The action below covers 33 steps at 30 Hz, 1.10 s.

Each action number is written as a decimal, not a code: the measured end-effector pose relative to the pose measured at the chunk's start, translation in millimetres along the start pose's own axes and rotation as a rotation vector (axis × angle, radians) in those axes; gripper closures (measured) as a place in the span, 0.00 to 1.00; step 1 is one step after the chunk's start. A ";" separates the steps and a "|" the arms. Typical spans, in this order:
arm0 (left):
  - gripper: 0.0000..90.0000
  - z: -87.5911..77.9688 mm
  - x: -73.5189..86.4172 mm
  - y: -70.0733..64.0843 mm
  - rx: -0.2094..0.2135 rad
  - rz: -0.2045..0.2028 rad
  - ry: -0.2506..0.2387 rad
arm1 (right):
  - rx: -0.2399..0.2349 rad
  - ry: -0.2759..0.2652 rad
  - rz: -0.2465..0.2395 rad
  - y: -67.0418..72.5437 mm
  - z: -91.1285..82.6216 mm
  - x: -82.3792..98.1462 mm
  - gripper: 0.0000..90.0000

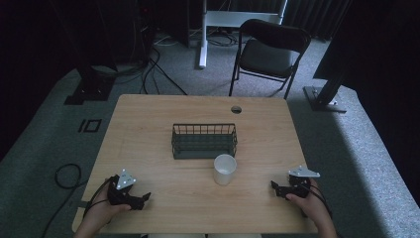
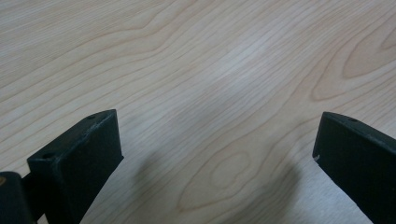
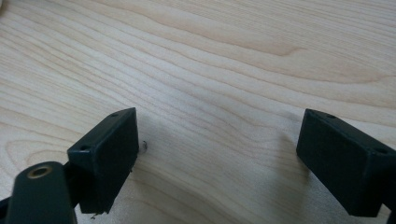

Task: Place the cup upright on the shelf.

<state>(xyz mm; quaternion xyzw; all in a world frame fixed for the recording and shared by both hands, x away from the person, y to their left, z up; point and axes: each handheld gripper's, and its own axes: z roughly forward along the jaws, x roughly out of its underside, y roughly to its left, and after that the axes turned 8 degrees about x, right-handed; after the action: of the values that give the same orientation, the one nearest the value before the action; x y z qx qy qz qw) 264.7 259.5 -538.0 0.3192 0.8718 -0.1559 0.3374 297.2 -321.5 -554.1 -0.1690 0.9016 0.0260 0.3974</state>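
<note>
sitting between both tools (image 1: 144,197), near the right (image 1: 275,187): cup (image 1: 225,169).

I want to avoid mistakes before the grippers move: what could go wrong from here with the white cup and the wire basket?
The white cup stands upright right in front of the wire basket, so a sideways approach may knock it over or push it against the wire. Both the left gripper and the right gripper rest open, low on the table; their fingers may scrape the wood.

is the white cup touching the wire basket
Cannot tell. In the high view the white cup stands just in front of the wire basket, its rim overlapping the basket's lower front edge, so any gap is hidden.
</note>
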 end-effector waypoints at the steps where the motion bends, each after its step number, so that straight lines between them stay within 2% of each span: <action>1: 0.02 0.7 -1.1 -0.7 0.005 0.002 -0.001 | 0.000 0.000 0.000 0.0 0.0 0.0 0.14; 5: 0.02 2.6 -3.5 -2.6 0.002 0.014 0.001 | 0.000 0.000 -0.001 -0.1 0.0 0.0 0.14; 11: 0.02 12.1 -15.3 -12.2 0.026 0.053 0.006 | 0.000 0.000 -0.001 -0.1 0.0 0.0 0.14; 23: 0.02 24.1 -30.0 -22.9 0.053 0.081 0.000 | 0.000 0.000 0.000 0.0 0.0 0.0 0.14; 28: 0.02 32.8 -45.9 -33.2 0.091 0.104 -0.040 | 0.000 0.000 0.000 0.0 0.0 0.0 0.14; 33: 0.02 41.2 -58.7 -41.7 0.120 0.135 -0.038 | 0.000 0.000 0.000 0.0 0.0 0.0 0.14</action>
<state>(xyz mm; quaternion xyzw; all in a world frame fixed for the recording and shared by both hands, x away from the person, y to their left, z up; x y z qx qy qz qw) 290.5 181.7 -525.1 0.3939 0.8308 -0.1909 0.3438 297.2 -321.5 -554.1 -0.1690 0.9015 0.0260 0.3975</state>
